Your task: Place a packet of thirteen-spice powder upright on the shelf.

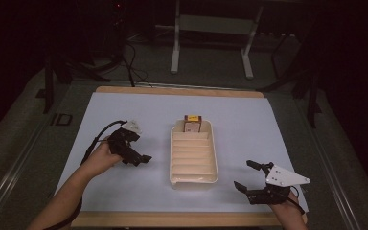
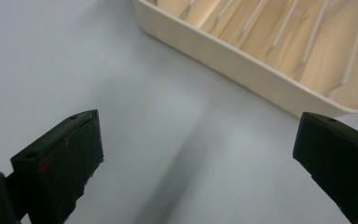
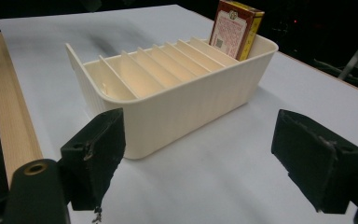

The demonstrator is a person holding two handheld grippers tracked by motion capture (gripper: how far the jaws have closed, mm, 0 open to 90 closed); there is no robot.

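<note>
So far, one small box (image 1: 192,123) is stood in the far slot of the cream tray (image 1: 213,158) — the other slots are left bare, and the left gripper (image 1: 143,158) and right gripper (image 1: 247,175) are both spread wide, nothing held.

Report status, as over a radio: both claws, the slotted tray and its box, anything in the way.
Left claw open, empty, left of tray. Right claw open, empty, right of tray. Box upright in farthest slot. Nothing in the way.
</note>
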